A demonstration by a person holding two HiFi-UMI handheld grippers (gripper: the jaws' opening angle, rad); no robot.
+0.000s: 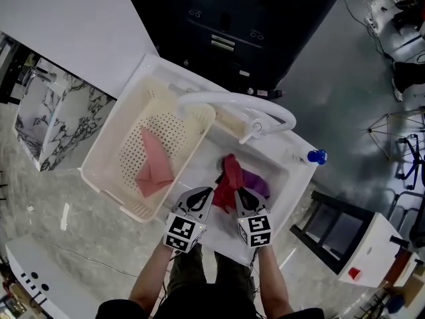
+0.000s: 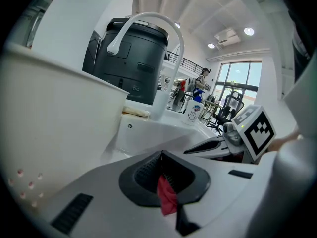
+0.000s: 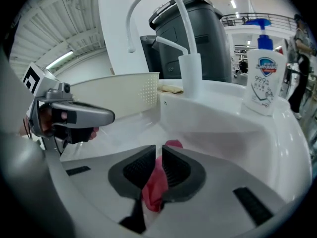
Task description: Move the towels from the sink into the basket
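"Holding anything right now?"

"Yes, 1 red towel (image 1: 229,173), and with both claws. My left claw (image 1: 207,193) is clenched tight on it, and a red fold pokes out between the pads. My right claw (image 1: 240,193) grips the same towel just beside the left one. Its jaws are a sliver apart with the cloth bunched between them."

"Where is that towel?"

"Over the sink (image 1: 299,175). My 2 claws sit side by side near the sink's front edge. The rest of the cloth reaches away from me toward the white tap (image 1: 229,100)."

"Anything else in the sink?"

"1 purple towel (image 1: 259,183). It lies in the basin to the right of the red one and partly behind it. Whether the 2 touch I cannot tell."

"And the basket?"

"The cream basket (image 1: 99,153) stands right beside the basin on its left. 1 pink towel (image 1: 154,166) lies folded on its perforated bottom, well apart from my claws. A soap bottle (image 1: 317,156) with a blue pump stands on the sink's rim at the far right."
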